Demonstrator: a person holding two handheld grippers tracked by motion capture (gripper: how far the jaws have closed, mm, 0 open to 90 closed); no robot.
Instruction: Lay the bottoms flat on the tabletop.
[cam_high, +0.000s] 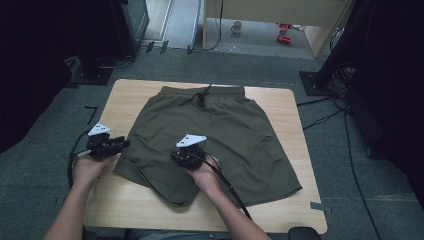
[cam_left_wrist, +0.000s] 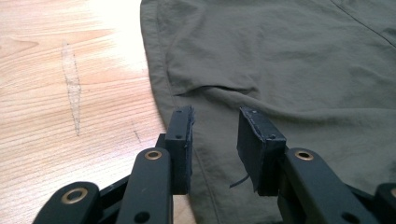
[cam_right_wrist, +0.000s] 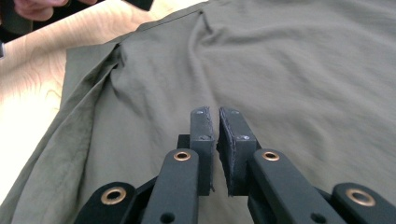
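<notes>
In the high view, a pair of olive-green fabric shorts (cam_high: 210, 135) lies spread flat on the light wooden surface (cam_high: 300, 200), waistband and dark drawstring (cam_high: 200, 97) towards the far edge, the two legs pointing at the person. The left tool (cam_high: 107, 145) sits in the left hand (cam_high: 90, 167) at the outer edge of the left leg, just beside the hem and over bare wood. The right tool (cam_high: 189, 154), held in the right hand (cam_high: 205, 175), is over the cloth near the middle of the shorts, its black cable trailing back along the forearm. A grey carpeted floor surrounds the surface, and a small mug (cam_high: 236, 26) stands on it far off.

In the left gripper view, the left tool (cam_left_wrist: 215, 135) has its two black jaws standing clearly apart, with nothing pinched between them. They hover at the side seam of the shorts (cam_left_wrist: 280, 60), one jaw close to the edge of the cloth and the other over it (a small fold or pocket slit shows just ahead). The pale wood (cam_left_wrist: 70, 93) runs to the left.

In the right gripper view, the right tool (cam_right_wrist: 219, 135) has its jaws nearly together, a thin slit left between the pads, and no cloth is caught in it. The shorts (cam_right_wrist: 280, 70) lie beneath and ahead, with soft creases towards the hem at left.
</notes>
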